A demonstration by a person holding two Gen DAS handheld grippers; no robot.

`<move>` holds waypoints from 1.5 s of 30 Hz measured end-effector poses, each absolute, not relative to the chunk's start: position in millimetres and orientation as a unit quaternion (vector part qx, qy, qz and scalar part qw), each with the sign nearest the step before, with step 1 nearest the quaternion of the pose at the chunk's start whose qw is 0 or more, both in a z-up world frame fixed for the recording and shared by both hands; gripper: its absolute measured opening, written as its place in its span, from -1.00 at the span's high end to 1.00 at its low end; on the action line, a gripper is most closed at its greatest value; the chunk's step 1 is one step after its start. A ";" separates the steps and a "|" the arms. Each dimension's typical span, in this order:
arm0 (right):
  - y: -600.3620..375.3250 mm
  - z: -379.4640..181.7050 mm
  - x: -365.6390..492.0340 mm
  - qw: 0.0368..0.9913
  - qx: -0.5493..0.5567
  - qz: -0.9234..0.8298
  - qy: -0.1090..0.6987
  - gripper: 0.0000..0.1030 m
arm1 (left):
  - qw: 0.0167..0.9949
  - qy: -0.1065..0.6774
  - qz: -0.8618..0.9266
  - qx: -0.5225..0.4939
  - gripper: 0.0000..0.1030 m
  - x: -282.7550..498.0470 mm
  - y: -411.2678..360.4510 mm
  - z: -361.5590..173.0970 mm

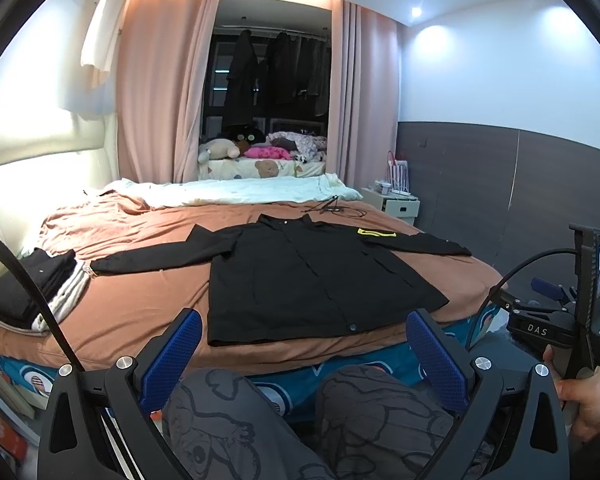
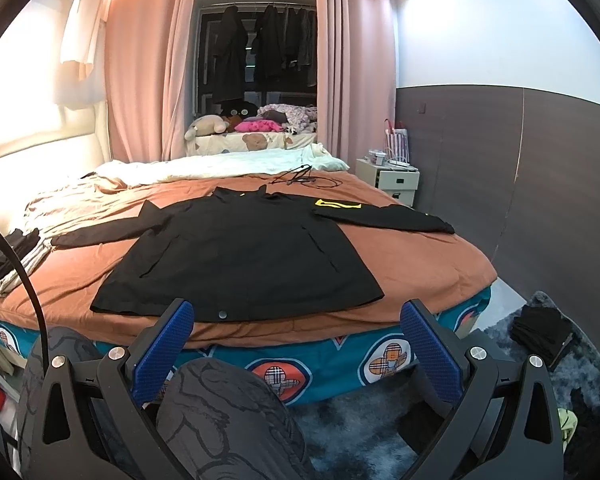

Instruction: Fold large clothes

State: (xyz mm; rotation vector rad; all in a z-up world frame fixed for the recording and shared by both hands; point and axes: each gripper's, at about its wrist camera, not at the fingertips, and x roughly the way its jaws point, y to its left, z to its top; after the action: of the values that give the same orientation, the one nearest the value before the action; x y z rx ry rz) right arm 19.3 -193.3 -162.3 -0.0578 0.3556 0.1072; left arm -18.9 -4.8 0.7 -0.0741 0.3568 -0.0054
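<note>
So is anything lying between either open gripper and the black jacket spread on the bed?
Nothing visible. The black jacket lies flat on the brown sheet; both the left gripper and right gripper face its near hem unobstructed.

Bed point(image 1: 440, 276), brown sheet. Black jacket point(image 1: 300, 280) spread flat, centre. Folded stack point(image 1: 32, 288) left edge, white blanket point(image 1: 240, 190) and cable point(image 1: 332, 206) far side.

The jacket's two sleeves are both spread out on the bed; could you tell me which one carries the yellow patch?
The sleeve with the yellow patch is the one stretching toward the nightstand side; the other sleeve, reaching toward the folded pile, is plain black.
</note>
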 end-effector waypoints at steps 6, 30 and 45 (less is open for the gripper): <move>-194.8 -161.1 14.9 0.983 -0.027 0.055 0.174 -1.00 | 0.984 0.173 -0.003 -0.038 -0.99 -23.5 -5.4 1.0; -188.6 -155.9 37.4 0.984 -0.016 0.032 0.175 -1.00 | 0.984 0.169 0.009 -0.048 -0.99 -12.4 6.4 -1.7; -176.5 -165.7 136.4 0.976 -0.010 0.072 0.203 -1.00 | 0.977 0.211 0.021 -0.035 -0.99 75.0 36.3 -12.9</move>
State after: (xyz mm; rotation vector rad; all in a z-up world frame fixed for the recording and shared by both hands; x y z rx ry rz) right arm 136.4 -176.5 -165.7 -0.0193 0.4098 0.1456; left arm 75.0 36.3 -12.9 -0.0707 0.4255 0.0416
